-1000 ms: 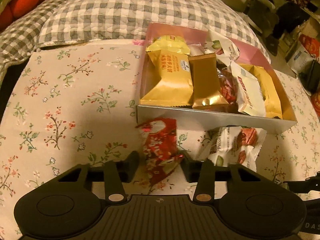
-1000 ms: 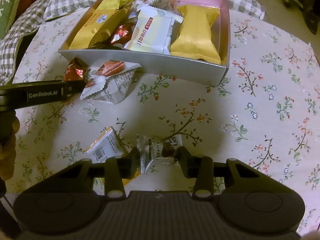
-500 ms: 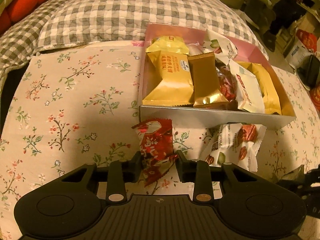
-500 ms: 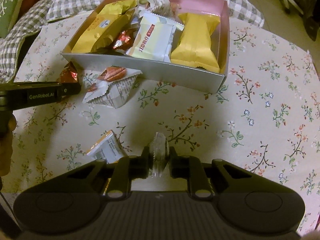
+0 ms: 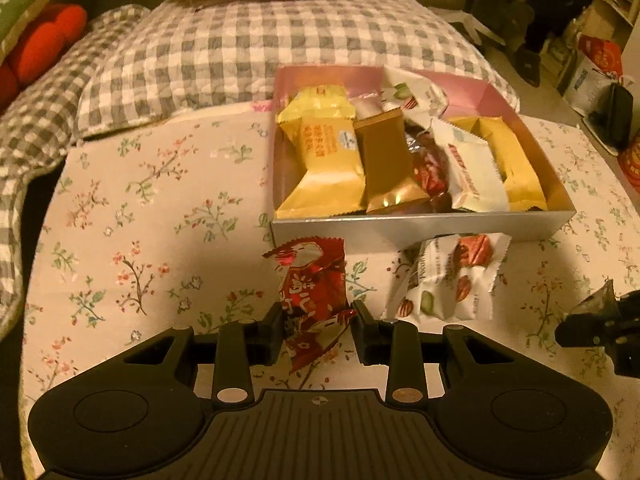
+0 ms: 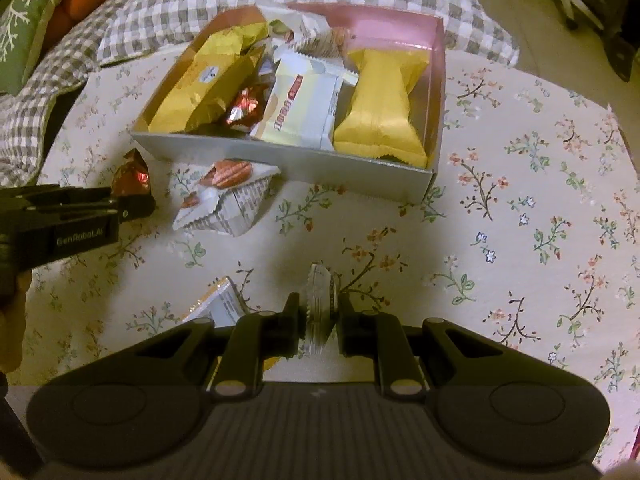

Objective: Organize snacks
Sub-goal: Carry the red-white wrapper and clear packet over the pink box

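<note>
Two grippers, each pinching one snack. Right gripper [image 6: 319, 316] is clamped on a clear-wrapped candy [image 6: 320, 300], edge-on, just above the flowered bench [image 6: 520, 184]; a small packet [image 6: 218, 306] lies beside it. Left gripper [image 5: 316, 326] squeezes the lower end of a red packet [image 5: 310, 280], leaving its top free to tip forward. Beyond, a nut packet [image 5: 452, 280] lies against the box [image 5: 400, 228], already crowded, probably the destination.

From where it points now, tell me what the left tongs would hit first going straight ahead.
Probably the near silver wall of the snack box, just beyond the red snack packet the left tongs hold; depth is unclear.
</note>
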The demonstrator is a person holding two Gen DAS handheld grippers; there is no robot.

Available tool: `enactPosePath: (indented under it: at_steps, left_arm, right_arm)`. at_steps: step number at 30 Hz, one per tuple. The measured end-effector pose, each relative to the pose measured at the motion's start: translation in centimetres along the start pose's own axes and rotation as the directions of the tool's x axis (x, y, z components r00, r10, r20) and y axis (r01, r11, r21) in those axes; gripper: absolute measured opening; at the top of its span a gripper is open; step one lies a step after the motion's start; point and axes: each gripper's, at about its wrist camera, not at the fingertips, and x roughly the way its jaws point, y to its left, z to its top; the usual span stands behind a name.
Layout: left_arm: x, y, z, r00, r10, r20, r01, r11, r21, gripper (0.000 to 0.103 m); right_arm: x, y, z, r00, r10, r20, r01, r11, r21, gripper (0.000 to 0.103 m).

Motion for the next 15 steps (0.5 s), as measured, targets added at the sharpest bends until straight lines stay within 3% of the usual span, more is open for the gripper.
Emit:
enactPosePath:
  at_steps: [6, 15]
  left_arm:
    - [-1.0, -0.9, 0.0, 0.999, 0.041, 0.016, -0.042, 0.997, 0.058, 0.032]
    - [-2.7, -0.9, 0.6, 0.999, 0.021, 0.038, -0.023, 0.997, 0.069, 0.031]
  right_arm:
    - [-0.5, -0.1, 0.2, 1.000, 0.021, 0.015, -0.021, 1.000, 0.006, 0.015]
    - [-2.1, -0.6, 0.8, 0.997, 0.054, 0.058, -0.055, 0.998, 0.016, 0.015]
